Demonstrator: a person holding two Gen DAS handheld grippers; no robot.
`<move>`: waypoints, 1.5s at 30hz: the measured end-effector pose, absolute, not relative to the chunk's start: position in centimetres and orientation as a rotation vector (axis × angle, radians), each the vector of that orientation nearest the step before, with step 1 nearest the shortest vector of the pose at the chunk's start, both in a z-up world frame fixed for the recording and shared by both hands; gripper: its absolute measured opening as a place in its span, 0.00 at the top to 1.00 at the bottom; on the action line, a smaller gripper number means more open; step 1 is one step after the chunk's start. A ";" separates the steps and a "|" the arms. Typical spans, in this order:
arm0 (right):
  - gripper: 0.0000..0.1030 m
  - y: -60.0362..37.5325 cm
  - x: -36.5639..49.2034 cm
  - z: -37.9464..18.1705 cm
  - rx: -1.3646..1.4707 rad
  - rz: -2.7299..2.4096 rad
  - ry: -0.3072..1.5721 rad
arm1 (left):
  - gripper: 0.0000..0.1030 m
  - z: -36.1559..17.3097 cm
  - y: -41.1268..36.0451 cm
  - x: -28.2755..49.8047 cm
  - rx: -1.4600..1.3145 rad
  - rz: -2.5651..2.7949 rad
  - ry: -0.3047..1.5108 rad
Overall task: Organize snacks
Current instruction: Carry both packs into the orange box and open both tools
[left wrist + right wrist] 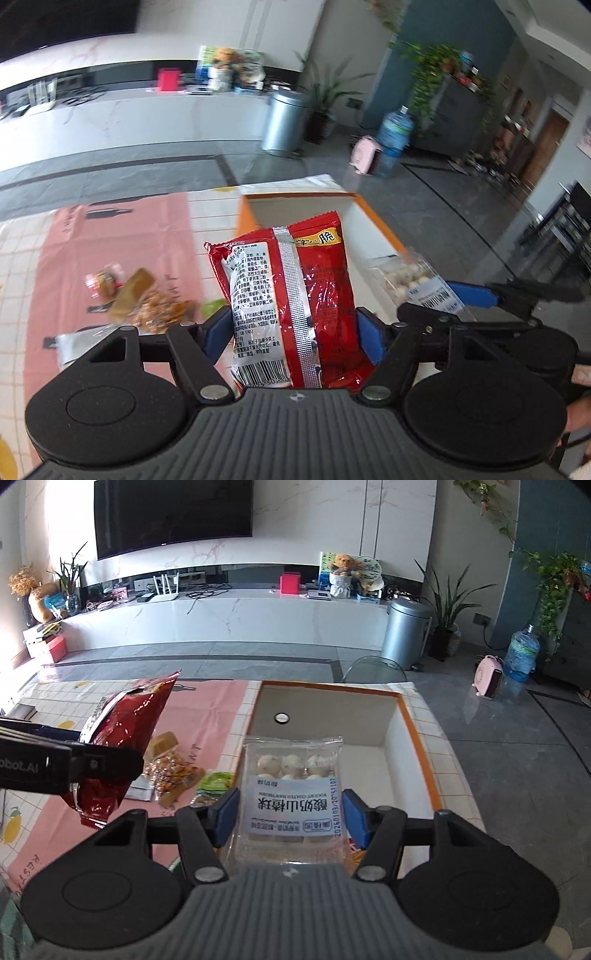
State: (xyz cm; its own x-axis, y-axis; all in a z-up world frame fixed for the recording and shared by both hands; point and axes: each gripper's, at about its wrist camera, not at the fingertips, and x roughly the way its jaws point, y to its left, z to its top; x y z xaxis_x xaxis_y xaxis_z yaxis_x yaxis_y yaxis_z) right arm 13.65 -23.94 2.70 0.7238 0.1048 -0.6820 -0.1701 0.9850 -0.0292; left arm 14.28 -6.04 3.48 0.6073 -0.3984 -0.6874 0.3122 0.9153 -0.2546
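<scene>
My left gripper (293, 330) is shut on a red snack bag (284, 295) and holds it upright above the table, near the left edge of an orange-rimmed white box (245, 218). The red bag also shows in the right wrist view (118, 746). My right gripper (290, 818) is shut on a clear packet of white yogurt hawthorn balls (291, 794), held over the near edge of the box (419, 738), which is open and empty inside. That packet also shows in the left wrist view (410, 278).
Loose snacks lie on the pink and white checked tablecloth (218, 709): a peanut packet (173, 771), a green packet (216, 782) and a silver packet (140, 794). Beyond the table stand a metal bin (406, 635), a water bottle (522, 653) and a pink heater (487, 675).
</scene>
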 end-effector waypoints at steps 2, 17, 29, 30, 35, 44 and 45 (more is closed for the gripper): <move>0.44 -25.5 14.1 2.7 -0.106 0.143 0.765 | 0.22 3.5 -8.0 14.8 -0.079 -0.463 0.828; 0.44 -32.2 20.1 -2.0 -0.169 0.184 0.954 | 0.22 -0.6 -17.2 20.3 0.167 -0.612 0.984; 0.44 -30.4 24.0 -5.7 -0.295 0.285 1.059 | 0.21 -4.2 -18.7 23.3 0.330 -0.579 1.091; 0.44 -30.1 24.2 -5.8 -0.311 0.294 1.069 | 0.21 -4.4 -18.7 23.5 0.341 -0.577 1.103; 0.44 -28.9 25.0 -6.7 -0.387 0.316 1.125 | 0.21 -5.2 -18.9 23.9 0.389 -0.569 1.134; 0.43 -27.8 25.8 -7.8 -0.467 0.321 1.174 | 0.21 -6.0 -18.7 24.2 0.392 -0.558 1.157; 0.43 -27.8 25.8 -7.9 -0.471 0.322 1.178 | 0.21 -5.9 -18.9 24.3 0.396 -0.559 1.156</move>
